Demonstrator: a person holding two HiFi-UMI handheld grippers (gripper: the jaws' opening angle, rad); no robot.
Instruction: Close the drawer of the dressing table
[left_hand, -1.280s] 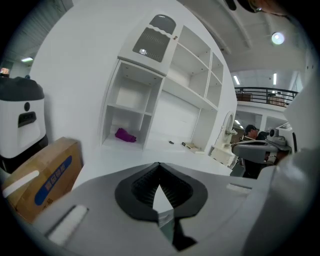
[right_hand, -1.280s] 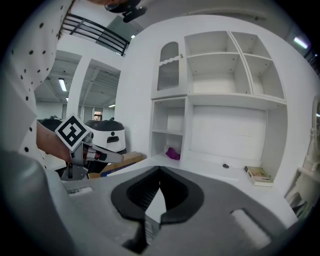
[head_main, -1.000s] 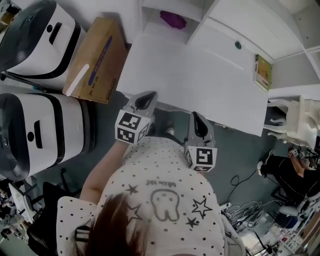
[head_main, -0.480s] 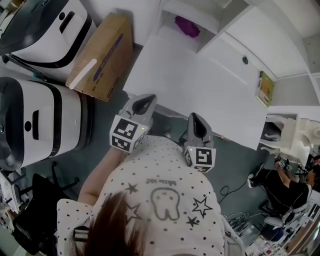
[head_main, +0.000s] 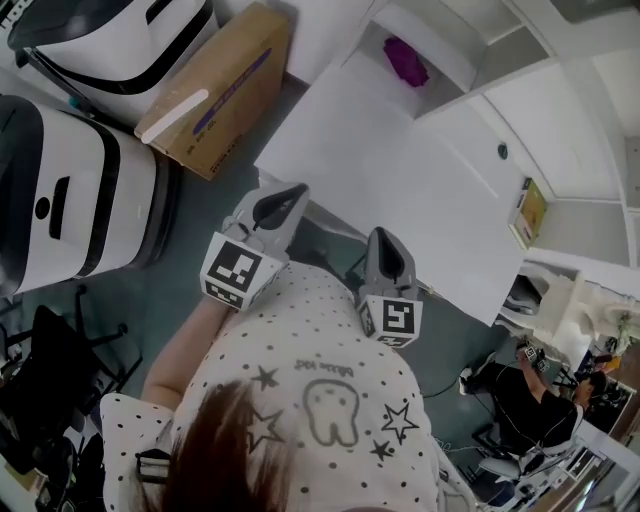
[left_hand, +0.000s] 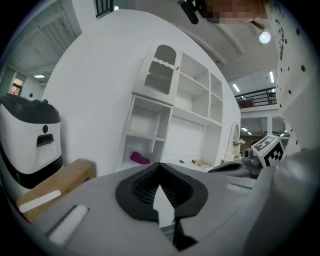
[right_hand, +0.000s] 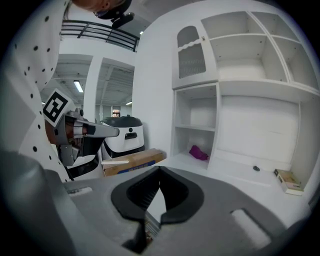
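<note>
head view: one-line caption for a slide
Both shut, the left gripper and right gripper hover near the front edge of the white dressing table.

**Colours and patterns, desk corner**

Desk (head_main: 400, 190) and its shelves: plain white, with one small dark knob (head_main: 502, 152). Purple lump (head_main: 405, 60) in a cubby. Cardboard box (head_main: 215, 90): brown, blue stripe, pale strip. Machines (head_main: 70, 200): white with black bands. Left tool (head_main: 290, 192) and right tool (head_main: 383, 240): grey and black, with black-and-white square markers. Shirt (head_main: 320, 390): white with black dots, stars and a tooth outline. Floor (head_main: 190, 255): dull grey-green.
</note>
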